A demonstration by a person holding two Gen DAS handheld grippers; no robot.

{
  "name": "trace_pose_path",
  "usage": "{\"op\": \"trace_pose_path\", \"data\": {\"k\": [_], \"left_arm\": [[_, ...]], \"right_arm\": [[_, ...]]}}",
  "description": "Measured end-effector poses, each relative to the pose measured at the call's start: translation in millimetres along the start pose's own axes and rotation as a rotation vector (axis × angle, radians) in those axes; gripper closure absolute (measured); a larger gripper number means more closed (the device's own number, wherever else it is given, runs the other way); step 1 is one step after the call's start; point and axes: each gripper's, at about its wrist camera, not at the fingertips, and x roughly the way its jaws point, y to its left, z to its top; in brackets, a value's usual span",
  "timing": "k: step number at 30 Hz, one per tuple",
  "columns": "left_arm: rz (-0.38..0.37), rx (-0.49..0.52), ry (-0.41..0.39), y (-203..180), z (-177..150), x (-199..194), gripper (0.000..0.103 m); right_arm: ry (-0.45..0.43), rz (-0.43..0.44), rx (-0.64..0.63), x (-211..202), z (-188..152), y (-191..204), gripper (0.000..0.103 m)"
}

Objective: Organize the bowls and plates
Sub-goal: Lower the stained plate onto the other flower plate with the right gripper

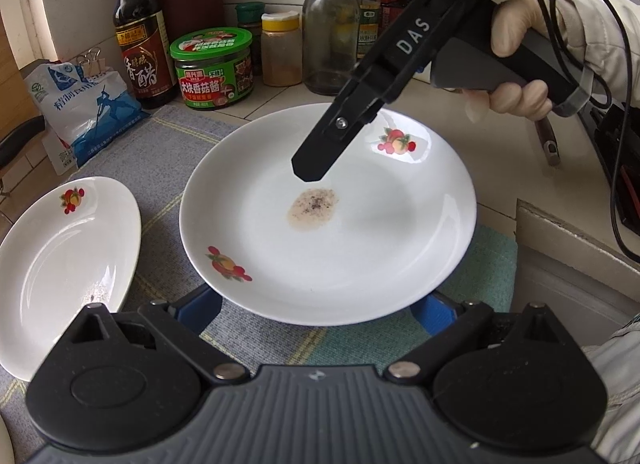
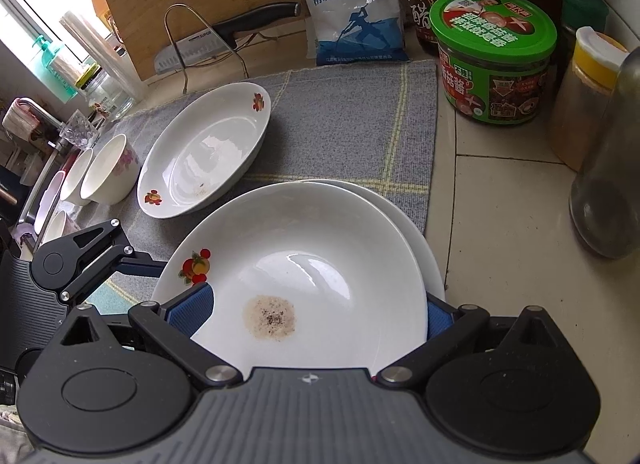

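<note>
A white fruit-patterned plate [image 2: 304, 264], marked at its centre by a speckled brown stain [image 2: 270, 318], sits tilted on a second white plate [image 2: 416, 223] at the edge of the grey checked mat [image 2: 340, 115] on your desk [image 2: 500, 223]. Your right tool [image 2: 316, 312] has its blue pads spread wide, one over the plate's near rim and one at its right side; from above, your left camera shows its black finger hovering over the stain. Your left tool [image 1: 320, 304] also stands released, its blue fingertips [image 1: 434, 310] flanking the near rim of the same plate [image 1: 328, 215]. To the left on the mat lies another patterned plate [image 2: 204, 155], with small bowls [image 2: 108, 171] beside it near the sink. Behind stand a green-lidded jar [image 2: 494, 59], a blue salt bag [image 2: 352, 11] and a dark vinegar bottle [image 1: 140, 31].
</note>
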Motion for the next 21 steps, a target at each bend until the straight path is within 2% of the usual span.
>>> {"op": "trace_pose_path", "data": {"k": [12,21], "left_arm": [[-0.01,0.001,-0.014,2,-1,-2,0.003],[-0.006,-0.005,-0.024,2,-3,-4,0.003]], "right_arm": [[-0.029,-0.025,0.038,-12,-6,1,0.0],[-0.032,-0.094,0.023,-14,-10,11,0.0]]}}
